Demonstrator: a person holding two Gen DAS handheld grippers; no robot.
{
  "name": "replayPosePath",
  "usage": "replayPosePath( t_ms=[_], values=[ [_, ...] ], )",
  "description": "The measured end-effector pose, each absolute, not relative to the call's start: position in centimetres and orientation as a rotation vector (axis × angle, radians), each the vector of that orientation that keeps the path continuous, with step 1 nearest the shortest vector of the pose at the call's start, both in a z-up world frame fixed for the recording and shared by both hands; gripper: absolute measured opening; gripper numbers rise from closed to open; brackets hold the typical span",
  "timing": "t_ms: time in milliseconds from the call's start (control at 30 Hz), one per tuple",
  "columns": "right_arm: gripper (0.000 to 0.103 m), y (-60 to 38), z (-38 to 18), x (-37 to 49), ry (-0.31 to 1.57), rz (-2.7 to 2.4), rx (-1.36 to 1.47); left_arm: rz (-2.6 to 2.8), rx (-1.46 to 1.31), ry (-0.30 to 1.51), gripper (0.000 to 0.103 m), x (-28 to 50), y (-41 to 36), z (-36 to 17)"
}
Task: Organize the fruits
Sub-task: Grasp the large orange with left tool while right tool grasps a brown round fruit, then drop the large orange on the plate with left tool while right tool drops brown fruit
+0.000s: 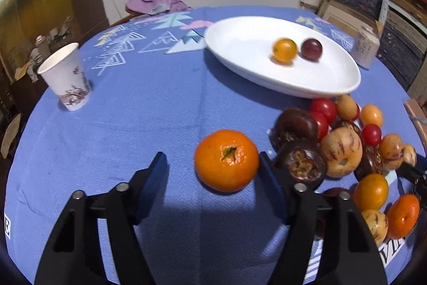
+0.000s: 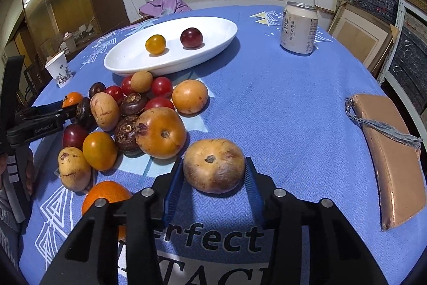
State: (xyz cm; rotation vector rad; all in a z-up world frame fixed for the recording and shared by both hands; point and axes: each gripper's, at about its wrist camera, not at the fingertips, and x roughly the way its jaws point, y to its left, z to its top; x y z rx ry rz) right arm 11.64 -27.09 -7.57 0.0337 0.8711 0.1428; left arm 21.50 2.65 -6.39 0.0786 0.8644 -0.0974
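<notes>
My left gripper (image 1: 212, 167) is open around an orange tangerine (image 1: 226, 160) on the blue cloth; its right finger touches the fruit, the left finger stands apart. My right gripper (image 2: 213, 178) has its pads against both sides of a tan-brown round fruit (image 2: 214, 169) resting on the cloth. A white oval plate (image 1: 320, 82) (image 2: 120, 63) holds a small yellow fruit (image 2: 155, 44) and a dark red plum (image 2: 191, 37). A pile of mixed fruits (image 2: 128, 119) (image 1: 344, 140) lies in front of the plate.
A paper cup (image 1: 66, 76) (image 2: 59, 71) stands at the left. A drink can (image 2: 299, 27) stands right of the plate. A brown pouch (image 2: 392, 162) lies at the table's right edge. Purple cloth (image 1: 154, 2) lies at the far edge.
</notes>
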Motion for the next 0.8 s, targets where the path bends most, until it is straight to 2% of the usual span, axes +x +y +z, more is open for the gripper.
replayPosePath(
  t_ms=[67, 333, 467, 633, 800],
  values=[
    [0.045, -27.0, -7.6, 11.6, 0.87, 0.144, 0.035, -0.135, 0.067, 0.867, 0.046, 21.3, 2.4, -6.4],
    [0.044, -27.7, -6.6, 11.1, 0.82, 0.167, 0.078, -0.139, 0.12, 0.796, 0.046, 19.3, 1.4, -5.1],
    [0.044, -29.1, -2.4, 11.5, 0.71, 0.184, 0.134, -0.14, 0.076, 0.739, 0.046, 19.0, 1.4, -1.7],
    [0.044, -27.8, 3.4, 16.5, 0.643, 0.194, 0.11, -0.121, 0.046, 0.715, 0.046, 23.2, -0.3, 2.5],
    [0.044, -23.9, -0.5, 23.4, 0.779, 0.223, 0.09, -0.124, 0.016, 0.79, 0.046, 28.2, -2.4, 0.9]
  ],
)
